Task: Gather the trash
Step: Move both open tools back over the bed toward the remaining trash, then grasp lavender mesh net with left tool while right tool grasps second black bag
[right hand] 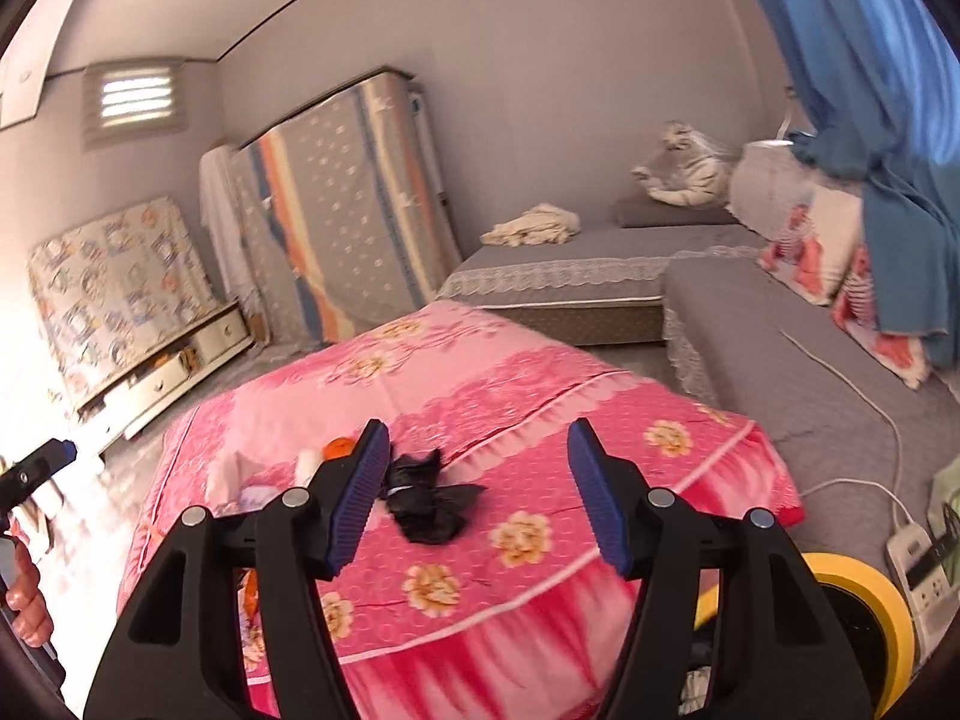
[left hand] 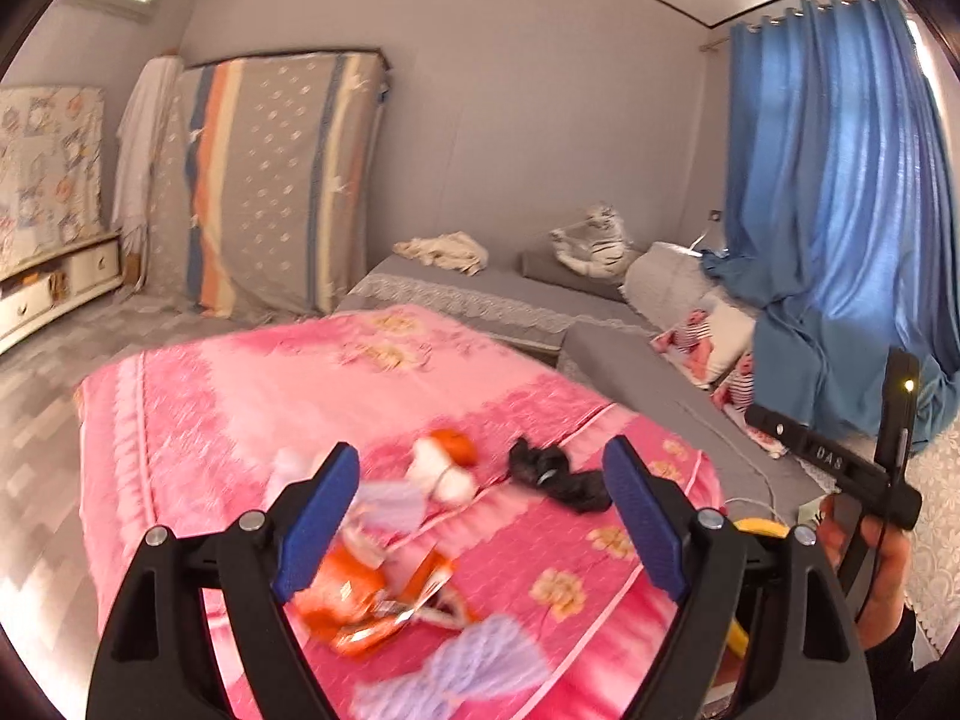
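While both grippers hang over the pink-covered table, readings by view:

Left wrist view
- Left gripper (left hand: 483,516): jaws spread wide, blue pads apart, nothing pinched between them.
- Trash location: scattered on the pink floral cover (left hand: 240,396), all blurred.
- Orange wrapper (left hand: 354,600): crumpled, low between the jaws, beside the left pad.
- Lilac crumpled piece (left hand: 474,660): nearest the camera, below the wrapper.
- Orange-and-white item (left hand: 447,462): farther up the cover, between the pad tips.
- Black crumpled bag (left hand: 558,474): right of the orange-and-white item, just inside the right pad.
- Right gripper (left hand: 840,462): seen at the right edge, held in a hand (left hand: 870,546); jaw state cannot be told from here.

Right wrist view
- Right gripper (right hand: 477,498): jaws parted, nothing gripped.
- Black crumpled bag (right hand: 429,498): lies on the cover just beside the left pad, whether touching it cannot be told.
- White and orange scraps (right hand: 324,456): partly hidden behind the left finger.
- Yellow-rimmed bin (right hand: 870,618): lower right, beside the table, near a white power strip (right hand: 918,564).
- Background: grey floor cushions (right hand: 750,312), blue curtain (right hand: 870,60).
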`<state>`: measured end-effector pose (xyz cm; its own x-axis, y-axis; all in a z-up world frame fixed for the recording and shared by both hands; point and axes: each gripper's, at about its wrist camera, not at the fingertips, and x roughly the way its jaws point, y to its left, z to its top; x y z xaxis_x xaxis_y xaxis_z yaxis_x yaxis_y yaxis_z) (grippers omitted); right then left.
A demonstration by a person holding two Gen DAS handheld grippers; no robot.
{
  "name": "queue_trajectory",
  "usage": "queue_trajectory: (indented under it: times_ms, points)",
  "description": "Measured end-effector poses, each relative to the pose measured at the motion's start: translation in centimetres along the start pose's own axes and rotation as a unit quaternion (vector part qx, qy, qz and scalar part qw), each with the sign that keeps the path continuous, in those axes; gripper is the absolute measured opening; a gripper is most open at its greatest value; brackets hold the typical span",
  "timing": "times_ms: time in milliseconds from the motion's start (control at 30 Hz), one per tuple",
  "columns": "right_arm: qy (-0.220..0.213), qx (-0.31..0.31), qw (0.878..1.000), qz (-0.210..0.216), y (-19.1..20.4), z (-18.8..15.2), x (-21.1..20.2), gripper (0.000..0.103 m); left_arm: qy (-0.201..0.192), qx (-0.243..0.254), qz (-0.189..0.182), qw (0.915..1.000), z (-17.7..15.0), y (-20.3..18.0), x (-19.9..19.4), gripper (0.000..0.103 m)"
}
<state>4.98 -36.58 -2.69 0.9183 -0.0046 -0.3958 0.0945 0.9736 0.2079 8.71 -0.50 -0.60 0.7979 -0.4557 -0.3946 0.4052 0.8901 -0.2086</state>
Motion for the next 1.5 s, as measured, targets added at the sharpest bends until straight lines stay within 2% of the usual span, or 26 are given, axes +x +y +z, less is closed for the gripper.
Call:
queue_trajectory:
  times_ms: [167,333,533,733,1133,1500]
  points:
    - [0.024,-0.021,0.999,0.018,2.5,-1.1,1.8,0.062,0.033,-0.016,0.017,0.9992,-3.2,2.7,-1.1,0.080]
    - [0.053,-0.041,0.997,0.029,4.3,-2.8,3.3,0.062,0.071,-0.044,0.012,0.9964,-6.0,4.8,-1.2,0.080]
    - [0.080,-0.057,0.995,0.034,5.3,-4.4,4.6,0.063,0.103,-0.038,0.006,0.9940,-8.5,5.7,-0.8,0.085]
    - [0.098,-0.068,0.992,0.035,5.6,-5.6,6.0,0.065,0.138,-0.031,-0.003,0.9900,-10.5,5.7,1.0,0.085]
    - [0.122,-0.078,0.989,0.026,4.8,-6.9,9.6,0.068,0.180,-0.007,-0.022,0.9834,-12.0,5.2,3.4,0.085]
    - [0.142,-0.103,0.984,0.015,4.9,-7.0,14.4,0.068,0.196,-0.006,-0.025,0.9803,-12.4,5.2,4.9,0.085]
